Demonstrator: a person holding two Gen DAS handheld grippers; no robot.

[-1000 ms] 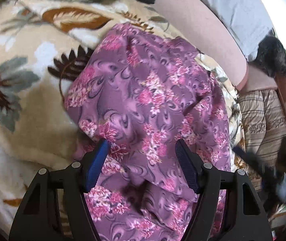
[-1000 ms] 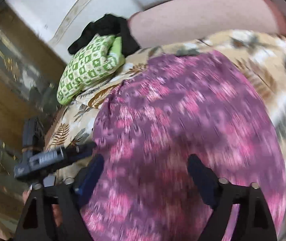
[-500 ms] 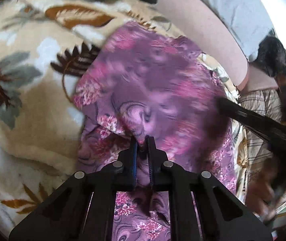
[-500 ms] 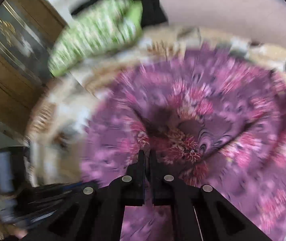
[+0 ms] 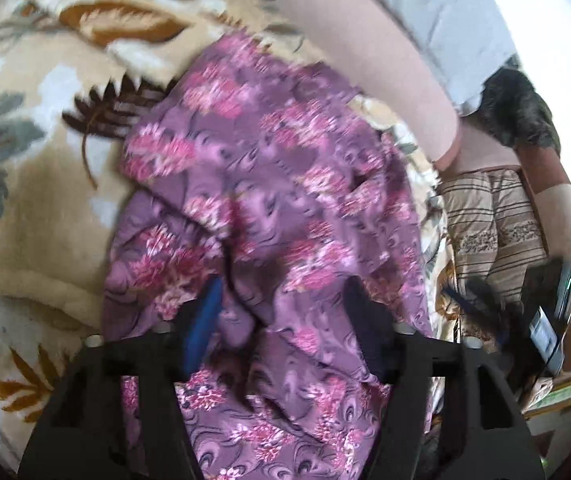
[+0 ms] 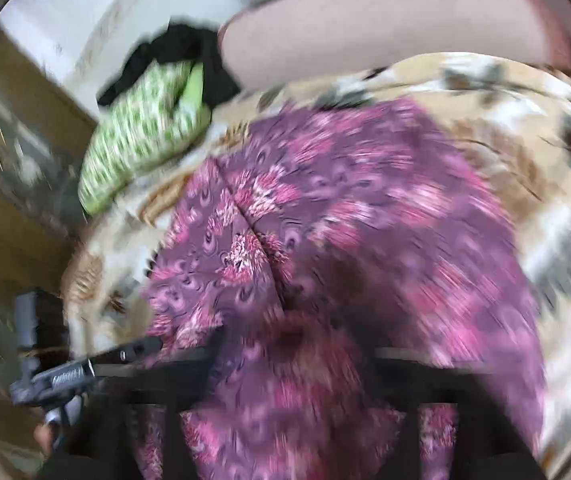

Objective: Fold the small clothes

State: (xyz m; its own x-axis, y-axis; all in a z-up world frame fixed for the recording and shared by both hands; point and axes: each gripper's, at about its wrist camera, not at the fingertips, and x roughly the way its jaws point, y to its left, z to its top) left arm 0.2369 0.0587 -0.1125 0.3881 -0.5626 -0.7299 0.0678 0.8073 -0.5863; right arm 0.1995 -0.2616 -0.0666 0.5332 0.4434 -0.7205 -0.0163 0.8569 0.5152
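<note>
Purple floral garment [image 5: 269, 208] spread on the leaf-print blanket [image 5: 37, 216] of the bed, long axis running from the tongs toward the pink bolster [image 5: 369, 60]; pinched into a ridge half a second ago, now let go and slack; left tongs [image 5: 281, 320] just reopened, empty; right tongs [image 6: 289, 360] likewise reopened wide, blurred, gripping nothing.
</note>
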